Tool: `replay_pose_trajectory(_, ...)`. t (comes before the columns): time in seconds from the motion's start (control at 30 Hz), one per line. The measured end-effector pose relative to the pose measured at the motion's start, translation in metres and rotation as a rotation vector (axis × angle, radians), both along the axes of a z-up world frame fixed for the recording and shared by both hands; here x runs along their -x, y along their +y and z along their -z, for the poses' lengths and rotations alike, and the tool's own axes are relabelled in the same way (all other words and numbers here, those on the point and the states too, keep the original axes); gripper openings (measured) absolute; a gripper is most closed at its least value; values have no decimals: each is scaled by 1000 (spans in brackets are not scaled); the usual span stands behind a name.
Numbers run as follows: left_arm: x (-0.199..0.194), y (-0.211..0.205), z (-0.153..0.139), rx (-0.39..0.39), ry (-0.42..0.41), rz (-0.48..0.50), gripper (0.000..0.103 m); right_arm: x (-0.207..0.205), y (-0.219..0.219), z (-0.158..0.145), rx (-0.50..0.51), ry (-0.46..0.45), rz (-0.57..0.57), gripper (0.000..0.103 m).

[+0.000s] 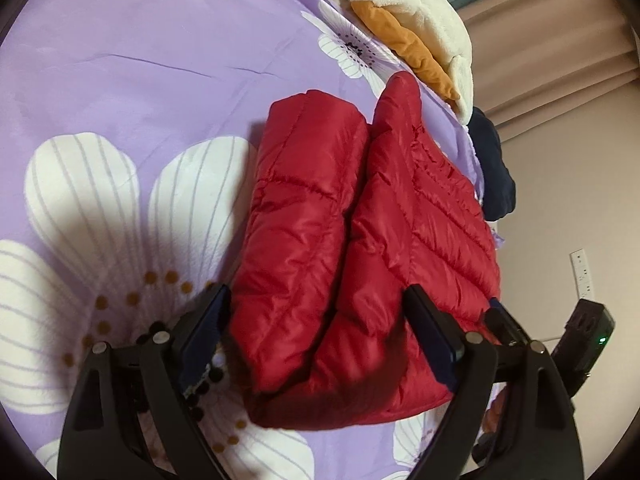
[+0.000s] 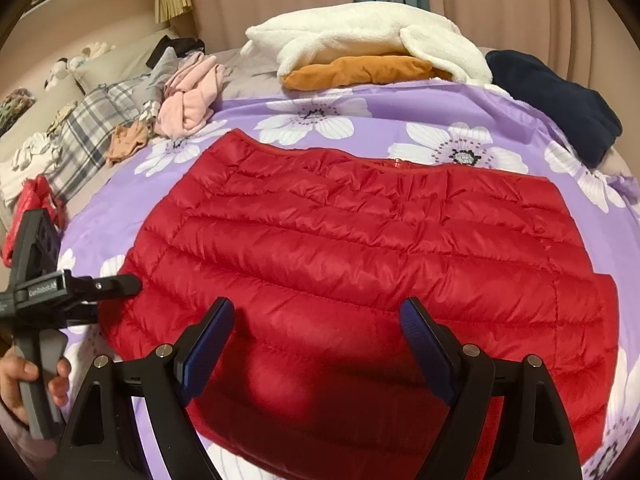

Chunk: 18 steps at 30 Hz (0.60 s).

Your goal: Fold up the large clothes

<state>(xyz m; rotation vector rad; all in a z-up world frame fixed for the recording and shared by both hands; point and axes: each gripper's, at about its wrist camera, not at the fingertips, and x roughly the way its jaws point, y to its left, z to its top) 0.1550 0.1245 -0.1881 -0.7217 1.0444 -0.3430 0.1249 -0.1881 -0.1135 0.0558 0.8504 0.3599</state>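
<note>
A red quilted puffer jacket (image 2: 360,248) lies flat on the purple flowered bedsheet (image 2: 460,108), hem toward the far side. In the left wrist view the jacket (image 1: 320,240) runs away from me, with a sleeve folded along it on the left. My left gripper (image 1: 316,304) stands open over the jacket's near end, and the padded fabric bulges up between its fingers without being pinched. My right gripper (image 2: 318,312) hangs open above the jacket's near middle. In the right wrist view the left gripper (image 2: 120,282) reaches the jacket's left edge, held by a hand (image 2: 24,376).
At the far edge of the bed lie a white fleece (image 2: 360,36), an orange garment (image 2: 360,70) and a navy garment (image 2: 560,100). Pink clothes (image 2: 192,96), a plaid cloth (image 2: 92,128) and a small red item (image 2: 36,196) are heaped at the left. Curtains hang behind.
</note>
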Motion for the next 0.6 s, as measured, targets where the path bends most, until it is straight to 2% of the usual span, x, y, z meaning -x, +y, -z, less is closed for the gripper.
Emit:
replay_pose_trajectory(0.27, -18, -6, 3, 41, 8, 22, 90, -13, 1, 10, 10, 31, 10, 85)
replay_pose_trajectory(0.43, -32, -13, 6, 77, 16, 44, 99, -20, 3, 20, 15, 63, 8, 85)
replay_pose_trajectory(0.6, -39, -25, 2, 56, 14, 76, 99, -23, 10, 24, 32, 75, 0, 91)
